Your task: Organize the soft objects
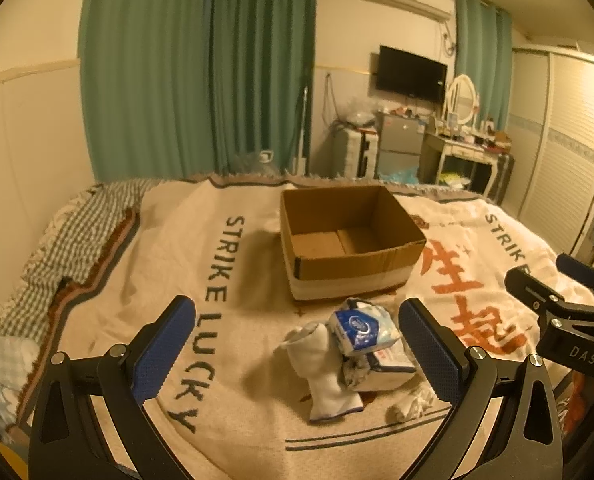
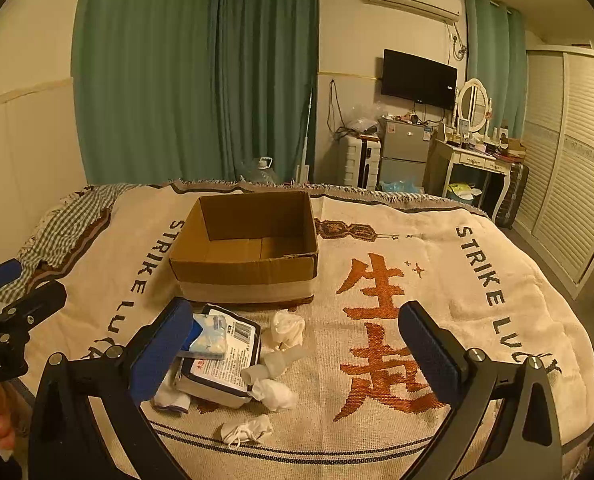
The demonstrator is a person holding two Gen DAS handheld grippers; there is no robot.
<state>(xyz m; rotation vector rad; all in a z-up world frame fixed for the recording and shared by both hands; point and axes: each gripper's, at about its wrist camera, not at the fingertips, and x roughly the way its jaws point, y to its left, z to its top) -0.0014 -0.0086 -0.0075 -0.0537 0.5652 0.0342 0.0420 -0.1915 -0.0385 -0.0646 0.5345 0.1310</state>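
Since nothing was in my fingers yet: both pairs were spread wide and empty, hovering over the bed.

Left gripper (image 1: 297, 352): blue pads apart, framing the little pile from above — not touching anything.

Right gripper (image 2: 297, 352): same deal, gaping, with the pile sitting toward its left finger.

Where the stuff was: a loose heap on the blanket (image 1: 145, 264), just in front of the cardboard box (image 1: 349, 236), which looked bare inside.

White sock (image 1: 325, 372): floppy and light, I reckoned — best pinched across the folded middle so it wouldn't dangle and snag.

Blue tissue pack (image 1: 357, 330): resting on top of the heap, squishy with slick plastic wrap; I figured a squeeze across the short sides would hold, though it could've slid out.

Flat white pack (image 2: 221, 360): underneath the rest, bigger, printed label up, probably soft but bulky — I'd have grabbed an edge rather than the flat face.

Crumpled white bits (image 2: 285, 330): several scattered beside the packs, one nearer me (image 2: 247, 432); couldn't tell if they were socks or tissue. Weightless-looking, so a gentle pinch anywhere would likely do.

Order I'd guessed: top pack first, since lifting the bottom one would've tumbled everything.
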